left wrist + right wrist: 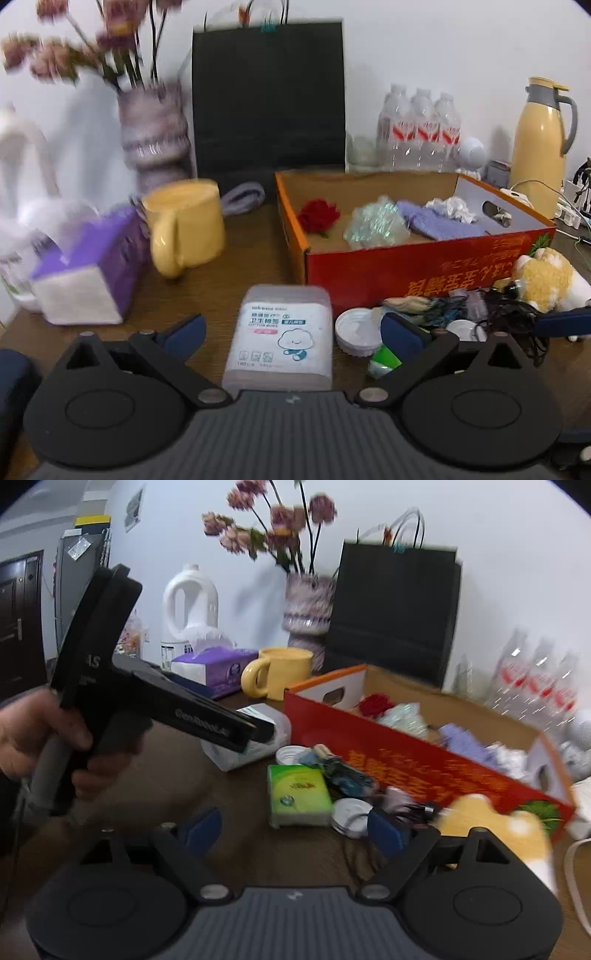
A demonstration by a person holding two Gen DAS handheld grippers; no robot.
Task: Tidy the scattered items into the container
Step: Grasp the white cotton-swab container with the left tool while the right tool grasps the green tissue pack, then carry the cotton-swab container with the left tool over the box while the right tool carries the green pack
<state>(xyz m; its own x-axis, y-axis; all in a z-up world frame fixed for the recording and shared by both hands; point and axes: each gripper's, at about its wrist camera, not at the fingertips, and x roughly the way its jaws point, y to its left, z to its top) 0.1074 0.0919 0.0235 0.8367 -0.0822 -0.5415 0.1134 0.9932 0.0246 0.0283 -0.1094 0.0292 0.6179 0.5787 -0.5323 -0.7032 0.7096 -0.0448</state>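
Left gripper point(291, 332) jaws apart, straddling the cotton bud box point(282, 338) without touching it; right gripper point(295, 825) jaws also apart, nothing between them, the green packet point(299, 794) just beyond. Red cardboard box point(424, 266) sits far right on the table point(221, 280), holding a red flower point(318, 216), crumpled wrap and purple cloth. White lid point(356, 330), cords and plush toy point(546, 280) lie along its near wall.

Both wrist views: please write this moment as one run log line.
left gripper: open, around cotton bud box | right gripper: open, empty, near green pack | red box: partly filled
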